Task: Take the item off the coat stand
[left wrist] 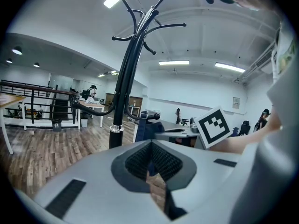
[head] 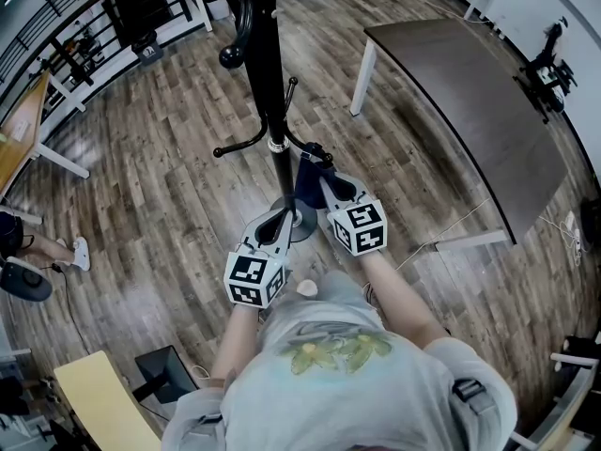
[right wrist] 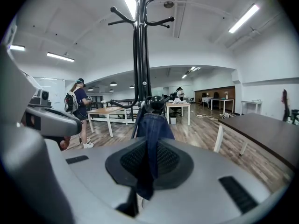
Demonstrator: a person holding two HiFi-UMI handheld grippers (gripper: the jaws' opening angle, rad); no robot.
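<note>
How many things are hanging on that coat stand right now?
1: a dark blue cloth on a lower hook, pinched by the right gripper. The upper hooks in view look bare.

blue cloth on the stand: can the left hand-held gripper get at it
Probably yes: the blue cloth hangs just ahead of the left hand-held gripper, beside the pole, nothing between them.

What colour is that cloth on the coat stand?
The cloth is dark blue, clearest in the right gripper view.
</note>
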